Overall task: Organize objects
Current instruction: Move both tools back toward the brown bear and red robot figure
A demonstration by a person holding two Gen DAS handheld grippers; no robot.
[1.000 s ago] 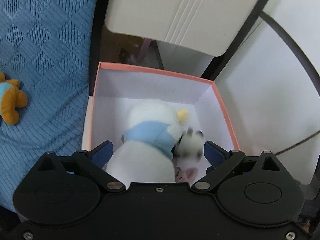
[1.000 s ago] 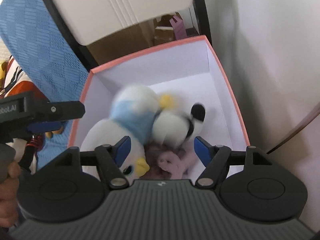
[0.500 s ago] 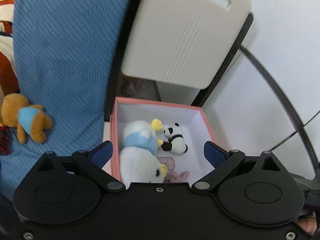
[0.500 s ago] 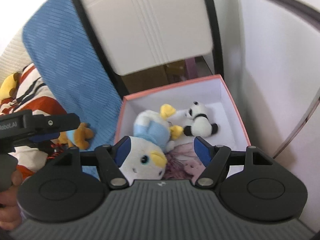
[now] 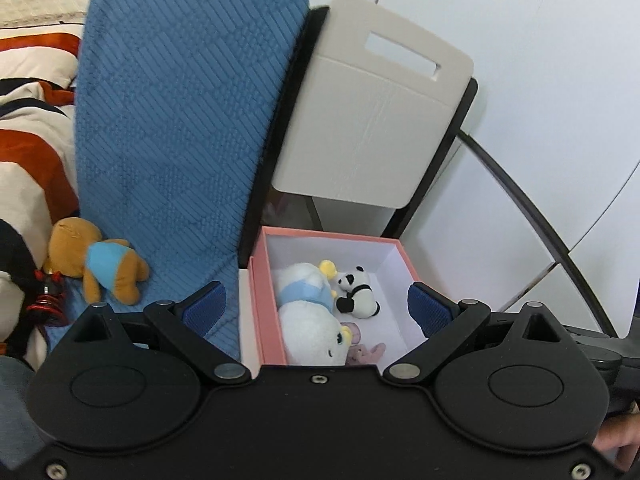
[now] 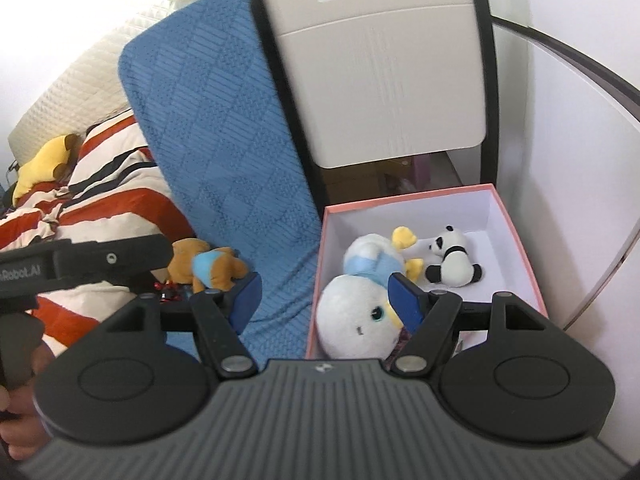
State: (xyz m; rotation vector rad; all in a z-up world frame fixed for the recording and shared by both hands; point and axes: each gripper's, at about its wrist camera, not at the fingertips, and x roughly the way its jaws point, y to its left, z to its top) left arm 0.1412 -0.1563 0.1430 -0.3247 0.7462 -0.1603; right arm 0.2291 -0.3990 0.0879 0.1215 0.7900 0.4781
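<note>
The brown plush bear (image 5: 94, 264) in its pale blue shirt lies on its side on the blue textured blanket (image 5: 180, 120), outside and to the left of the pink box (image 5: 260, 300) — by my reading the next thing to be put away. It looks light and soft, likely to squash under pressure and unlikely to slip on the ribbed pads. The round body at the shirt seems the best place to take hold, since a limb would let it dangle and swing.

Counted: one bear on the blanket. Three toys show in the box — one large white duck plush (image 6: 360, 304) with yellow feet and a blue band, one small panda (image 6: 450, 264) just beside it, and one pinkish toy (image 5: 366, 350) mostly hidden beneath the duck. One yellow plush (image 6: 40, 164) rests far off on the striped bedding (image 6: 100, 200).

The left claw (image 5: 316, 308) is spread wide and empty above the box; the right claw (image 6: 324, 300) is likewise apart, holding nothing. A pale chair back (image 6: 380, 60) stands behind the box.
</note>
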